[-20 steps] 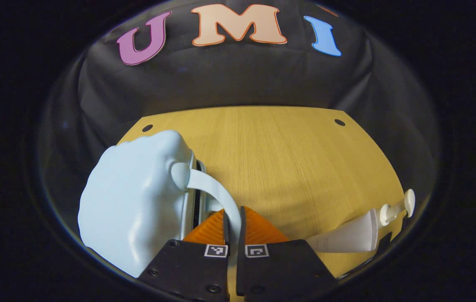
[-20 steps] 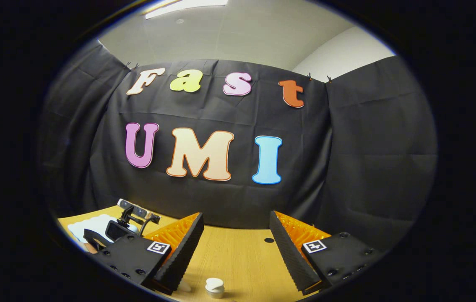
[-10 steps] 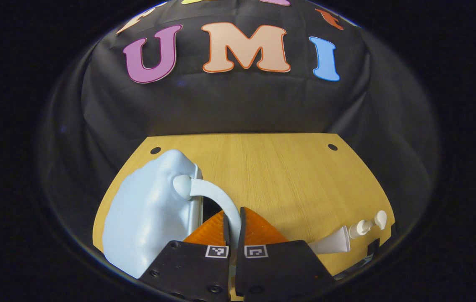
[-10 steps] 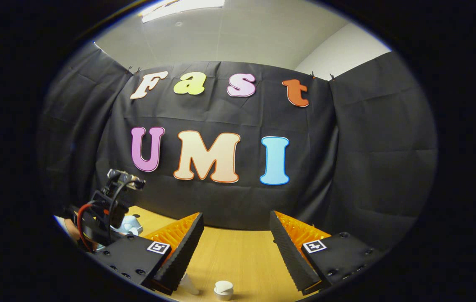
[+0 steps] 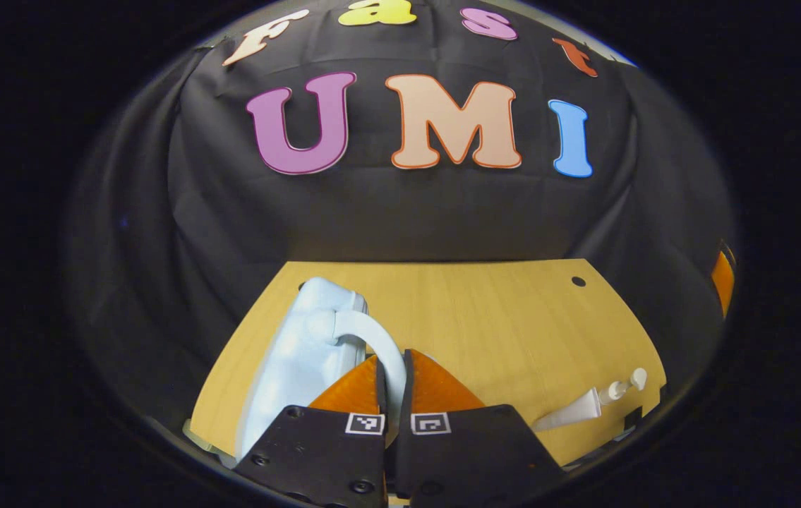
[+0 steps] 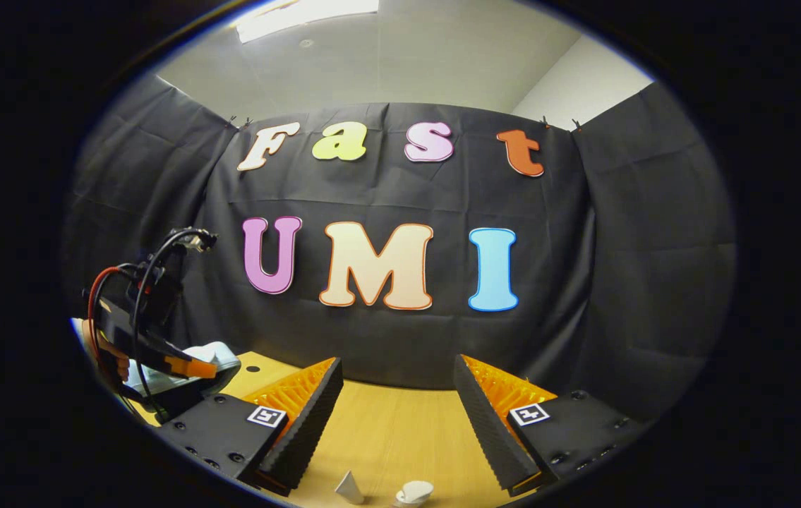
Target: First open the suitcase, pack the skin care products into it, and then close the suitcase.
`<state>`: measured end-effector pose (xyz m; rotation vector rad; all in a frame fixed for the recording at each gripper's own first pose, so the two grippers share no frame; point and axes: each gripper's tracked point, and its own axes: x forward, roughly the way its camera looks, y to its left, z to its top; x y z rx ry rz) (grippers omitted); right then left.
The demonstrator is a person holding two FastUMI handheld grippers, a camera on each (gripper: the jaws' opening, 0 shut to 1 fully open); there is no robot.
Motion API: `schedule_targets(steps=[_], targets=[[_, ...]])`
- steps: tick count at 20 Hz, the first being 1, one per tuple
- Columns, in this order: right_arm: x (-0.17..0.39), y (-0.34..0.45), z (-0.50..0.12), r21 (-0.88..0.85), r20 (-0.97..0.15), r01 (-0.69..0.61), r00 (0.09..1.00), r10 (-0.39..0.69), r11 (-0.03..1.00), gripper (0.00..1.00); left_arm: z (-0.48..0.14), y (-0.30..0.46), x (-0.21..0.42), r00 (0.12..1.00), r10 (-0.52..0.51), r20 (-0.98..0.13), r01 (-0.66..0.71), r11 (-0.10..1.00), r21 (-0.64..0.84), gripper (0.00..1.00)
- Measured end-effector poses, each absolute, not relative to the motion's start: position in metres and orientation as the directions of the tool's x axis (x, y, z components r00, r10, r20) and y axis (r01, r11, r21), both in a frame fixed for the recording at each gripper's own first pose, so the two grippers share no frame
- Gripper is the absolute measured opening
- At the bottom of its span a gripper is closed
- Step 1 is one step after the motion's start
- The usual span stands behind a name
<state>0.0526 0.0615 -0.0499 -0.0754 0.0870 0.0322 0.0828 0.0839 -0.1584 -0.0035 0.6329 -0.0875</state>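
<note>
Left gripper [image 5: 392,367]: its two fingers are pressed together on the curved pale-blue plastic handle [image 5: 372,339] of the pale-blue hard-shell suitcase [image 5: 294,367], with only the thin handle strap between them. The handle arcs up and away from the fingertips to a rounded mount on the upper shell. That shell slopes steeply, just ahead and to the left of the fingers; whether it is parted from its lower half cannot be told in the left gripper view. The case rests on the light wooden tabletop [image 5: 485,317], near its left edge.

To the right of the left gripper and well apart from it, a white pump-top skin care bottle [image 5: 594,402] lies on its side near the table's right edge, its nozzle pointing away from the gripper.

Right gripper [image 6: 396,406]: its fingers stand wide apart with nothing between them, held above the tabletop and touching nothing. Low between its fingers, near the bottom of the right gripper view, part of the white bottle shows as a pointed piece and a rounded pump head [image 6: 414,492]. Far to its left, the left gripper with red and black cables is seen from outside, held by a hand [image 6: 114,360], with the pale-blue shell directly beneath it.
</note>
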Motion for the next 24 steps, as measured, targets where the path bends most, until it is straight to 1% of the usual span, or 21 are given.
schedule_targets(steps=[1, 4, 7, 12, 17, 22, 23, 24], targets=[[0.054, 0.066, -0.050, -0.072, -0.089, -0.039, 0.996, 0.033, 0.997, 0.99, -0.155, 0.090, 0.085, 0.808, -0.082, -0.583, 0.080, 0.996, -0.030, 0.00], [0.058, 0.082, -0.050, -0.065, -0.086, -0.051, 0.995, 0.045, 0.997, 0.99, -0.149, 0.113, 0.085, 0.817, -0.079, -0.572, 0.063, 0.997, -0.048, 0.00], [0.063, 0.099, -0.050, -0.063, -0.084, -0.057, 0.995, 0.052, 0.996, 0.99, -0.141, 0.146, 0.090, 0.829, -0.051, -0.557, 0.041, 0.999, -0.031, 0.00], [0.066, 0.128, -0.052, -0.055, -0.080, -0.052, 0.996, 0.048, 0.997, 0.99, -0.135, 0.221, 0.097, 0.838, 0.059, -0.542, -0.020, 0.997, 0.077, 0.00], [0.070, 0.162, -0.054, -0.060, -0.075, -0.058, 0.996, 0.054, 0.996, 0.99, -0.143, 0.289, 0.100, 0.837, 0.119, -0.534, -0.095, 0.993, 0.073, 0.00], [0.070, 0.184, -0.052, -0.089, -0.060, -0.058, 0.997, 0.053, 0.994, 0.99, -0.166, 0.354, 0.104, 0.808, 0.190, -0.557, -0.166, 0.982, 0.095, 0.00], [0.073, 0.188, -0.052, -0.092, -0.062, -0.058, 0.997, 0.052, 0.994, 0.96, -0.173, 0.366, 0.105, 0.799, 0.204, -0.566, -0.178, 0.979, 0.102, 0.00], [0.074, 0.189, -0.052, -0.094, -0.062, -0.057, 0.997, 0.051, 0.994, 0.99, -0.179, 0.376, 0.106, 0.792, 0.220, -0.569, -0.190, 0.975, 0.111, 0.00]])
